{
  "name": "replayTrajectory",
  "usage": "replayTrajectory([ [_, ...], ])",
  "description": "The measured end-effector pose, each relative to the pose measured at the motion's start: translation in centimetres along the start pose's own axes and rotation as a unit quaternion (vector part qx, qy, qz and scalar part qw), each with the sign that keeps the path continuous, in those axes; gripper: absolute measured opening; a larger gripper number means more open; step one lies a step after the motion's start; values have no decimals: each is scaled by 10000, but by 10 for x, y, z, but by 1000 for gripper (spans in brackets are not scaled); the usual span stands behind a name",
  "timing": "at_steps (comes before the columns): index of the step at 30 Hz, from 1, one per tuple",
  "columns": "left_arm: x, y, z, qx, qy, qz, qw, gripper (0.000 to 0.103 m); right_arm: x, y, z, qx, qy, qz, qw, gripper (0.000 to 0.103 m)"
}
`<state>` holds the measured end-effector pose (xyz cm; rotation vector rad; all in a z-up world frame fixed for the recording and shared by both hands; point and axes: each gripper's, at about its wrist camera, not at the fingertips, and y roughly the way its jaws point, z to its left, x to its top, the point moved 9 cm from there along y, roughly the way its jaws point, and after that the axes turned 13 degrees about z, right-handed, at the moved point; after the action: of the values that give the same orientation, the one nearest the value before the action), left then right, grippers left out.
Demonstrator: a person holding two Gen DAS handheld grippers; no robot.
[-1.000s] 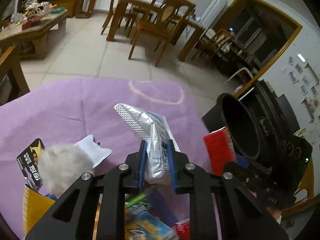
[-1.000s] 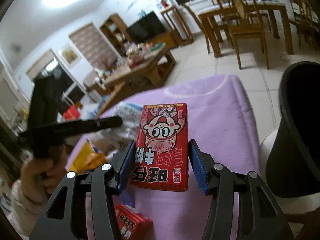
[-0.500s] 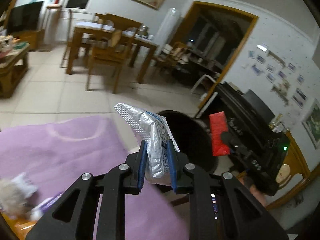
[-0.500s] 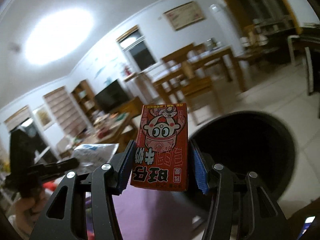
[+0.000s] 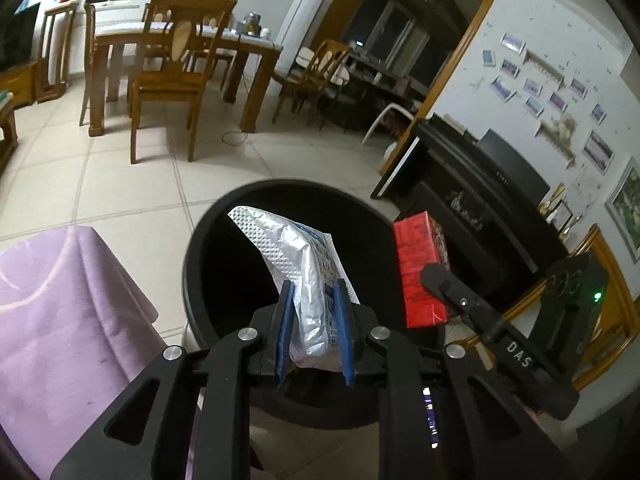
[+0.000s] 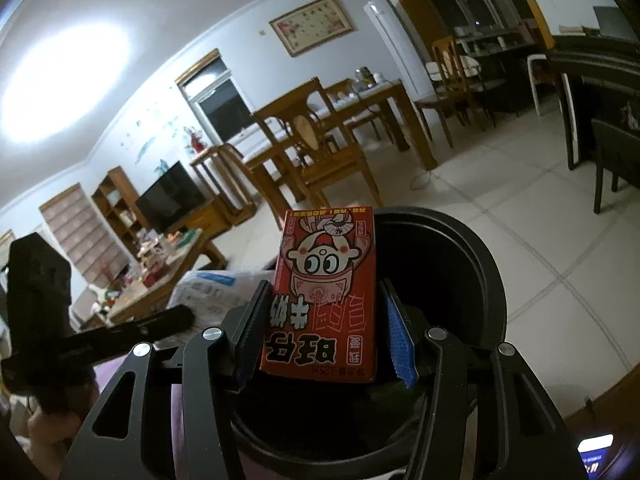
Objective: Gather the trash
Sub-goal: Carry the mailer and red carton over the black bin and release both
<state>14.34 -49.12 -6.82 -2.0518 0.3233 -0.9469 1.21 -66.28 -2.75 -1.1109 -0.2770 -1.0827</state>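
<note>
My left gripper (image 5: 314, 332) is shut on a crumpled silver snack bag (image 5: 298, 264) and holds it over the mouth of a black round trash bin (image 5: 200, 240). My right gripper (image 6: 326, 332) stands around a red milk carton (image 6: 324, 292) with a cartoon face, over the same bin (image 6: 472, 280). Its right pad (image 6: 400, 344) stands a little off the carton. In the left wrist view the carton (image 5: 420, 268) and the right gripper show over the bin's right rim. The silver bag (image 6: 212, 288) shows at the left in the right wrist view.
A table edge under a purple cloth (image 5: 60, 320) lies left of the bin. A black piano (image 5: 480, 200) stands right of it. A wooden dining table with chairs (image 5: 168, 72) stands across the tiled floor. A low table with clutter (image 6: 160, 256) is far left.
Both grippers have swung from over the purple table to over the black bin, carrying the silver bag and the red carton. The right jaws have widened slightly around the carton.
</note>
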Motion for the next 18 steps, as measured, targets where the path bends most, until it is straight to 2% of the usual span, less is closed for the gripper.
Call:
replayTrajectory([
  [6,-4,12,-5,153,149,224,9995,24,-1,15,-2,81,26,83,9999,56],
  [8,-3,11,-8,346,250,245,9988,35,-1,11,-3,139,84,39,9999,81],
  [9,-3,10,-9,447,292,219,9983,62,0,7,-3,221,123,-74,9997,91],
  [10,-2,5,-9,560,332,101,9978,93,0,4,-3,246,133,-150,9995,92],
  [11,-2,-1,-7,606,359,-59,9975,98,1,3,-2,226,121,-162,9995,92],
  [13,-1,-11,-11,608,447,-269,9968,98,-4,-6,-1,226,119,-178,9995,93],
  [18,-3,-21,-14,612,475,-270,9966,98,-7,-13,0,322,224,-225,9990,96],
])
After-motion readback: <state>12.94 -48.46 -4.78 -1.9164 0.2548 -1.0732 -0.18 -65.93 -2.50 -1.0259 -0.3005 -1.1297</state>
